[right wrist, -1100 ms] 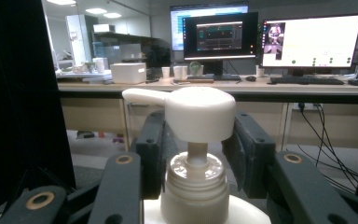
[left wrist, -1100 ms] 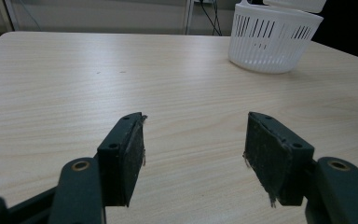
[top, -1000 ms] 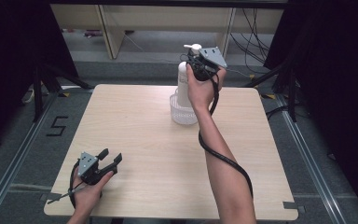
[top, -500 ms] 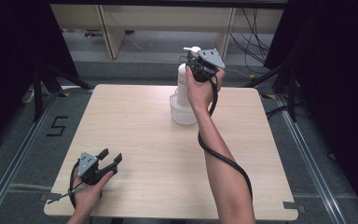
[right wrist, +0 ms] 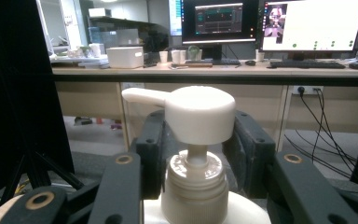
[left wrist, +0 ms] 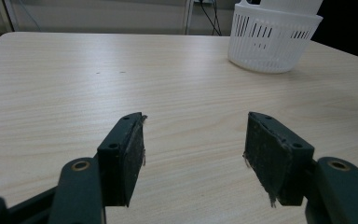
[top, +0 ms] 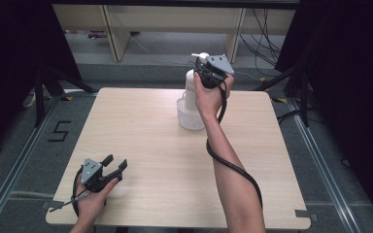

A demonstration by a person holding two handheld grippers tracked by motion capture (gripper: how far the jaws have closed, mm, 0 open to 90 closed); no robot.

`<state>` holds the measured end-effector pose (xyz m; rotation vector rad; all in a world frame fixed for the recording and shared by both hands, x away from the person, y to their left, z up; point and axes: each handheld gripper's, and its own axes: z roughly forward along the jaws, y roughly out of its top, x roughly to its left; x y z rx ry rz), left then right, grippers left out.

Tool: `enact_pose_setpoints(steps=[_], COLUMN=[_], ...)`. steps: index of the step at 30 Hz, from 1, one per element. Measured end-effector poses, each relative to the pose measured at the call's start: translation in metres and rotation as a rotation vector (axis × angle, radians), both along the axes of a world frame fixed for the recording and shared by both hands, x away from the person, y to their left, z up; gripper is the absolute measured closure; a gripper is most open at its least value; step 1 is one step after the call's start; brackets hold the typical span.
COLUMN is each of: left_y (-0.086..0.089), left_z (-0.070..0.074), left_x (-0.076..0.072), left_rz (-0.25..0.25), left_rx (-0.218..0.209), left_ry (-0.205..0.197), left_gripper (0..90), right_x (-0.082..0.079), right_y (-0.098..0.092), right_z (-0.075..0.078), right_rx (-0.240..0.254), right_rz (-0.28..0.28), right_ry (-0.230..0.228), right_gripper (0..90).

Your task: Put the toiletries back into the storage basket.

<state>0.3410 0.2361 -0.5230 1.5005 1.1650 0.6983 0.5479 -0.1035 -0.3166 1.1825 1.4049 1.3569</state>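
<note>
Right gripper view: your right gripper [right wrist: 196, 154] has its jaws closed round the pump bottle's [right wrist: 196, 140] neck, bottle standing in the white basket [top: 189, 115]. Lift-out appears pending. Left gripper [top: 111, 167] rests wide open, empty, near the table's [top: 155, 145] front edge.

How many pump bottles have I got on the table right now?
1. The pump bottle stands in the white basket at the table's far side, with the right gripper at its neck. The basket's inside is partly hidden.
</note>
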Motion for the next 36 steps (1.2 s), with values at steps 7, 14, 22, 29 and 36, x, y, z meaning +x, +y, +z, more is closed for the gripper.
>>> enact_pose_setpoints(steps=[7,14,22,29,36], left_y=[0.0,0.0,0.0,0.0,0.0], left_z=[0.0,0.0,0.0,0.0,0.0], left_x=[0.0,0.0,0.0,0.0,0.0], left_rz=[0.0,0.0,-0.001,-0.001,-0.001], left_rx=[0.001,0.002,-0.001,-0.002,0.0], left_ry=[0.0,-0.001,0.0,0.0,0.0], left_gripper=[37.0,36.9,36.9,36.9,36.9], right_x=[0.0,0.0,0.002,0.003,0.004], right_y=[-0.001,-0.002,0.0,0.002,0.002], right_z=[-0.004,-0.009,-0.014,-0.017,-0.02], right_rx=[-0.008,-0.008,-0.004,-0.009,-0.01], right_rz=[0.003,-0.002,0.002,0.002,0.003], right_ry=[0.009,0.02,0.033,0.042,0.047], right_gripper=[60.4,60.4,60.4,60.4,60.4])
